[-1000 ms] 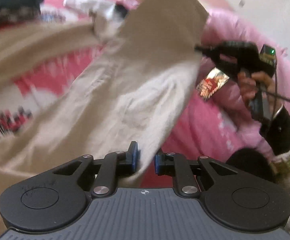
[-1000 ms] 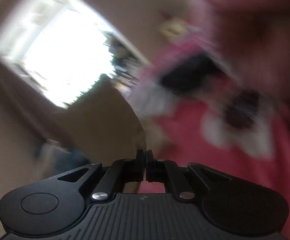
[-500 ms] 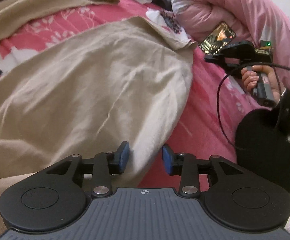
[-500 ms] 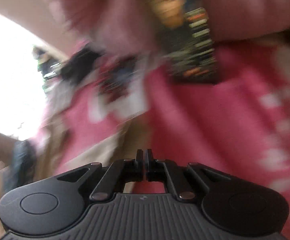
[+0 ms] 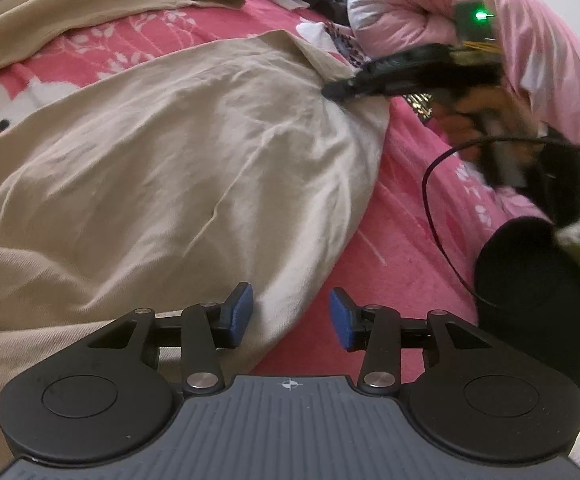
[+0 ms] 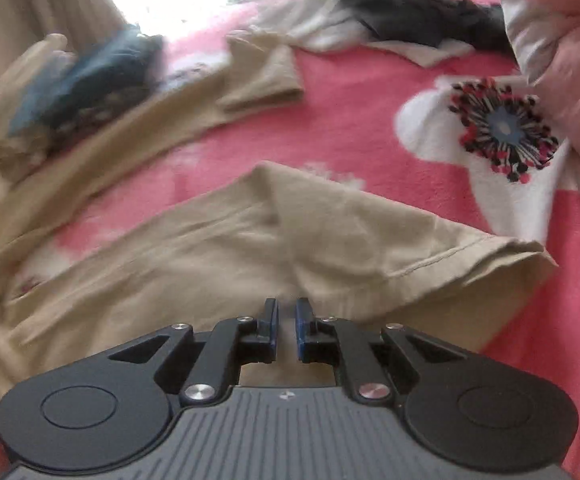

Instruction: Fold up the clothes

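Your left gripper (image 5: 291, 316) has just been opening: its 2 blue pads (image 5: 239, 312) stand apart, with the near edge of the beige cotton trousers (image 5: 178, 168) lying between and under them but not pinched. 1 second ago those pads were close together on a raised flap of that cloth; now the flap lies spread flat on the pink floral blanket (image 5: 402, 216).

Your right gripper (image 6: 286, 330) has its jaws nearly pressed together, only a thin slit between the pads, and nothing is caught in them. In the left wrist view its tip (image 5: 344, 88) sits against the far hemmed end of the trouser leg, just beside the pink puffy quilt (image 5: 430, 4); whether it touches the cloth you cannot tell. 1 second ago it held the cloth up in the air; half a second ago it hovered farther right, clear of the hem.

The right wrist view shows the folded leg with its stitched hem (image 6: 442, 260) directly below the gripper, the other leg (image 6: 210, 92) stretched out beyond it, and a dark heap of clothes (image 6: 418, 16) at the far edge of the blanket (image 6: 350, 120).
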`<state>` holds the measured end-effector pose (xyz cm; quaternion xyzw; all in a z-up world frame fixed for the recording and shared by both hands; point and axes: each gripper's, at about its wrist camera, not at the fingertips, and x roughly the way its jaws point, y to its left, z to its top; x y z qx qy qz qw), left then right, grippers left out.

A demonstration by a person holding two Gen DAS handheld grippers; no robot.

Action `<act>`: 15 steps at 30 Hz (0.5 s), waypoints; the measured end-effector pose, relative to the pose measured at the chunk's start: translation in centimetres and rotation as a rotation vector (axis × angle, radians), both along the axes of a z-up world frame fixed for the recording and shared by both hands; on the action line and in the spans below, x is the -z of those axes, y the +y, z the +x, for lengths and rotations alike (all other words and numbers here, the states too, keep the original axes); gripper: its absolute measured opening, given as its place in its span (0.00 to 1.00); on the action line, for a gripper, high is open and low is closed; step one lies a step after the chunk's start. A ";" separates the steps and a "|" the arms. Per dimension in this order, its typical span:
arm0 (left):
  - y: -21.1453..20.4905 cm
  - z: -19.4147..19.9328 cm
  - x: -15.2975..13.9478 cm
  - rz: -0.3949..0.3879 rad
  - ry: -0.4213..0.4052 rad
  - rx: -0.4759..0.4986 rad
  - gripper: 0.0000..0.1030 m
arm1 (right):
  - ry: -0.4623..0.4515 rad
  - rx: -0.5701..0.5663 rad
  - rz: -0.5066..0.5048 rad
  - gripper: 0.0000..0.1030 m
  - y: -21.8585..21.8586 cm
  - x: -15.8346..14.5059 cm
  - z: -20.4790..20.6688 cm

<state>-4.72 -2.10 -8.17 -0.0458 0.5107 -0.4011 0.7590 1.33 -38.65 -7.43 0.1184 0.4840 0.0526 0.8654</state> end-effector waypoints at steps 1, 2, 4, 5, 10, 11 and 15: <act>0.2 -0.2 -0.1 0.003 -0.004 -0.006 0.41 | -0.061 0.055 -0.010 0.05 -1.0 -0.2 0.7; 0.5 -0.3 -0.2 0.006 -0.010 -0.012 0.41 | -0.122 0.113 -0.023 0.06 -2.0 -0.5 1.3; 1.6 -0.1 -0.8 0.000 -0.024 -0.034 0.41 | -0.246 0.287 -0.099 0.13 -4.4 -2.1 1.6; 2.2 0.0 -1.2 -0.004 -0.032 -0.047 0.41 | -0.294 0.369 -0.118 0.13 -5.8 -3.1 1.4; 6.2 2.4 -3.6 0.023 -0.142 -0.128 0.42 | -0.341 0.254 -0.120 0.33 -6.6 -5.6 1.1; 7.1 3.0 -4.2 0.033 -0.170 -0.146 0.42 | -0.325 0.179 -0.137 0.42 -5.8 -5.5 1.2; 9.5 5.5 -3.7 0.183 -0.247 -0.166 0.42 | -0.250 -0.098 -0.200 0.54 -3.4 -4.7 2.5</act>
